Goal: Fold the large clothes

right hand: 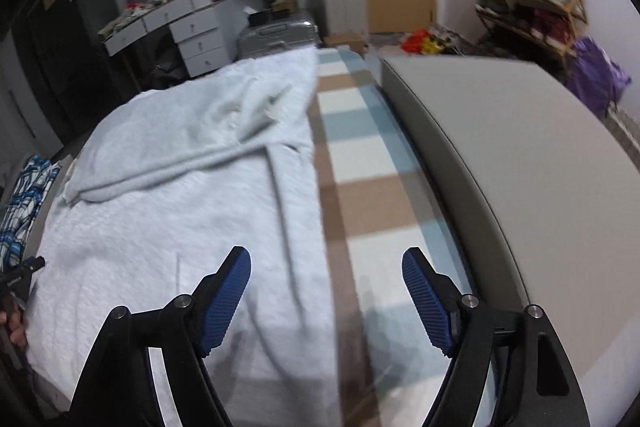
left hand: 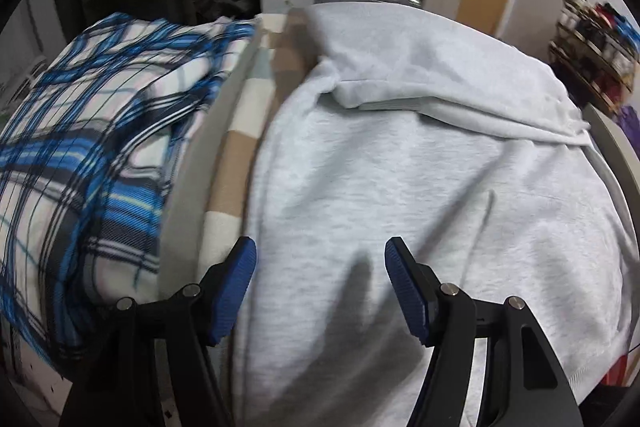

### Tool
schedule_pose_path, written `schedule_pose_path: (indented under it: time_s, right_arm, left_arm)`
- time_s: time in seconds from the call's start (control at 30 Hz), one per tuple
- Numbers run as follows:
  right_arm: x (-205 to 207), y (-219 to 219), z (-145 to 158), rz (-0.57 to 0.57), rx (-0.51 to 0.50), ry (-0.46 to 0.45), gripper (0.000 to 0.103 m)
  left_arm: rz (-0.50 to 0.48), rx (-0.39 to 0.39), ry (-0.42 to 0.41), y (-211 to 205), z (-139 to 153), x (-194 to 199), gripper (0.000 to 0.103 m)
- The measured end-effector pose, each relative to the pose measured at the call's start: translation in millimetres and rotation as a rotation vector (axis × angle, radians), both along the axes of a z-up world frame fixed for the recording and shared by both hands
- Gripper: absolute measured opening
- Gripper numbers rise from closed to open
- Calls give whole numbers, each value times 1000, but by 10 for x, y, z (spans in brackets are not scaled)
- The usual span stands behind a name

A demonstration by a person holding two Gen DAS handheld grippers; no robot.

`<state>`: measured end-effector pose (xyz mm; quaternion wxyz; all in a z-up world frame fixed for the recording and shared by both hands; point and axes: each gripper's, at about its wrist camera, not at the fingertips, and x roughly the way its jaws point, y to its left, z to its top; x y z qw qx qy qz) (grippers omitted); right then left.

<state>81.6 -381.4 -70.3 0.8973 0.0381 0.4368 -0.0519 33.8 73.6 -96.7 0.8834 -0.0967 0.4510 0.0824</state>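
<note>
On the checked blanket (right hand: 352,163), spread flat and partly folded, light grey sweatshirt (left hand: 400,167), a sleeve laid across its upper part. Beside it to the left, bunched blue plaid garment (left hand: 80,131). Over the sweatshirt's near end, left tool (left hand: 320,287), blue pads apart, gripping nothing. Over the sweatshirt's right edge and the blanket, right tool (right hand: 326,297), spread wide, empty. Further right, bare grey board (right hand: 520,155).

Hoodie (left hand: 400,167) bottom hem cut off by lower frame edge in both views. Plaid shirt (left hand: 80,147) runs off left edge, smeared by motion blur. Checked blanket (right hand: 360,187) mostly covered by hoodie. Shelf (right hand: 532,3) contents upper right too blurred to identify.
</note>
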Motion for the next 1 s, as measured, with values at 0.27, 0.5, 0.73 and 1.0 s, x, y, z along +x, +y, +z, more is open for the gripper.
schedule_pose_path:
  time_s: [0.27,0.5,0.73,1.0]
  right_arm:
    - [242,296,-308,100,80,47,60]
    - [153,337,-164,116,3,-32,5]
    - [38,-2,-165,37,67,-42,6]
    - [0,-9,-149,38,153,-37,30]
  left_arm:
    - [36,49,7,0,-105,24,8]
    - [26,46,-52,1,1,-261,0]
    - [-34,15,-36,-104,38,-472,0]
    - [21,-19,-64,45,74,-452,65]
